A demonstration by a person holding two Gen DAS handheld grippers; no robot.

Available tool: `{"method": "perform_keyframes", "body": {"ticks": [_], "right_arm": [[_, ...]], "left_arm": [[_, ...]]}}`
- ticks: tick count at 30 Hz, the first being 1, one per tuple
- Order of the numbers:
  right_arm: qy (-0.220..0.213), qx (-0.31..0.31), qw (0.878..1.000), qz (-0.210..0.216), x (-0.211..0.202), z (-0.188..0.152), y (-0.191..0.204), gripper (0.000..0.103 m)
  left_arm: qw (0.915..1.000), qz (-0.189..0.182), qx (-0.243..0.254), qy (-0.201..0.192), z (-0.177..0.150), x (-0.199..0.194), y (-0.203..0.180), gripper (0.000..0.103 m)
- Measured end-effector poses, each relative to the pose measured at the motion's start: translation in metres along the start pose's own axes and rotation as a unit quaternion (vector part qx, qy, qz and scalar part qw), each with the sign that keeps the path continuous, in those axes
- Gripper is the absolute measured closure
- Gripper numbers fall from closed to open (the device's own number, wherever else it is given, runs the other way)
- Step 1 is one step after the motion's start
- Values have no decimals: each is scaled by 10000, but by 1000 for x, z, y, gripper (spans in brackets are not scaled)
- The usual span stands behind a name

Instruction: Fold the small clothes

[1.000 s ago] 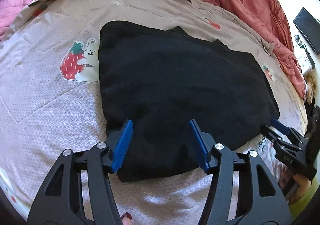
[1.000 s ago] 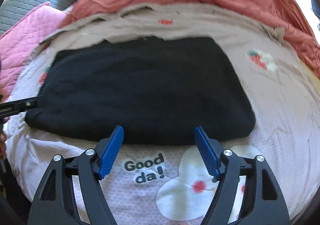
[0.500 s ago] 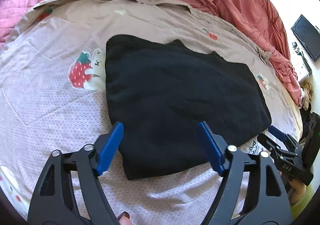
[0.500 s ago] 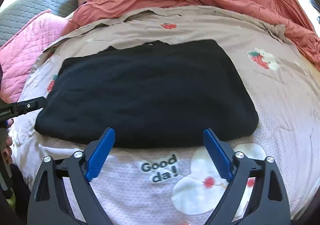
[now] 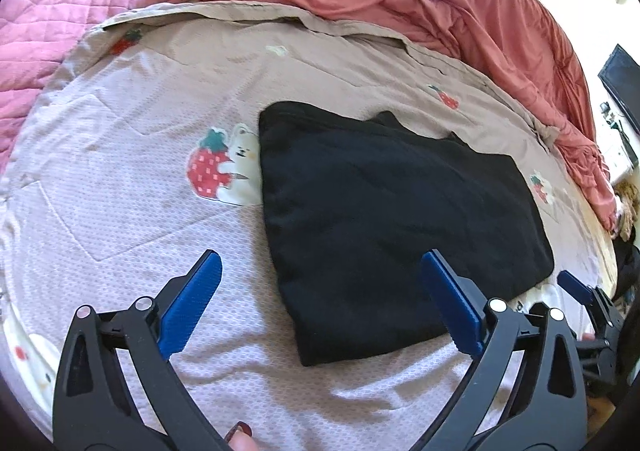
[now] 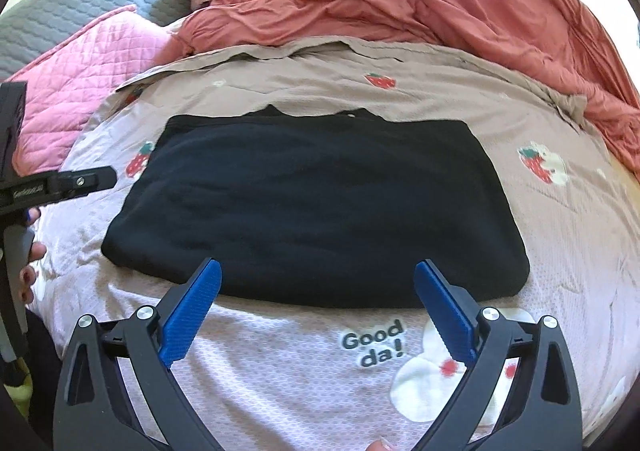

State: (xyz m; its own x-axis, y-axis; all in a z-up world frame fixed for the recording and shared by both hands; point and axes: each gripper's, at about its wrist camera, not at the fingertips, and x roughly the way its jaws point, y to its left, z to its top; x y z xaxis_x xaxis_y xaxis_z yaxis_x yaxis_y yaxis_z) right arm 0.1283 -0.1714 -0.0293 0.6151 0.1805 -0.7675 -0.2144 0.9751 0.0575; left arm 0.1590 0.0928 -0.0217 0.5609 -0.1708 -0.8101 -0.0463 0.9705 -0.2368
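Observation:
A black garment [image 5: 392,219] lies folded into a flat rectangle on the printed bed sheet [image 5: 120,179]; it also shows in the right wrist view [image 6: 320,211]. My left gripper [image 5: 320,303] is open and empty, held above the garment's near left corner. My right gripper [image 6: 318,309] is open and empty, held just short of the garment's near edge. The right gripper shows at the right edge of the left wrist view [image 5: 588,303], and the left gripper's body at the left of the right wrist view [image 6: 60,185].
A rumpled coral duvet [image 6: 420,3] is bunched along the far side of the bed. A pink quilted blanket [image 5: 52,7] lies at the far left, with a grey quilted one [image 6: 80,7] behind it. A dark screen [image 5: 622,87] stands off the bed at right.
Both grippers have pulled back and up from the garment and opened wider. The garment has stayed flat on the sheet.

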Motion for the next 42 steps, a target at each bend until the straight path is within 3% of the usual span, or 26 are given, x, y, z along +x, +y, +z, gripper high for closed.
{"method": "perform_keyframes", "body": {"ticks": [13, 20, 29, 35, 40, 42], "right_arm": [[-66, -996, 9950, -61, 4, -2, 62, 6], [-46, -1685, 9857, -60, 21, -8, 108, 6], [-56, -2422, 9701, -113, 48, -18, 155, 6], [42, -2811, 9581, -556, 76, -21, 168, 6], [-187, -3026, 9507, -656, 87, -19, 175, 6], [-338, -3237, 9424, -773, 89, -18, 181, 6]], "left_arm": [[9989, 417, -130, -141, 8, -11, 23, 10], [9970, 712, -142, -255, 15, -16, 40, 10], [9949, 568, -826, -118, 18, -8, 75, 10], [9947, 487, -869, -258, 21, -8, 73, 10], [9939, 411, -1011, -160, 22, 3, 78, 10], [9932, 312, -1111, -174, 23, 5, 82, 10]]}}
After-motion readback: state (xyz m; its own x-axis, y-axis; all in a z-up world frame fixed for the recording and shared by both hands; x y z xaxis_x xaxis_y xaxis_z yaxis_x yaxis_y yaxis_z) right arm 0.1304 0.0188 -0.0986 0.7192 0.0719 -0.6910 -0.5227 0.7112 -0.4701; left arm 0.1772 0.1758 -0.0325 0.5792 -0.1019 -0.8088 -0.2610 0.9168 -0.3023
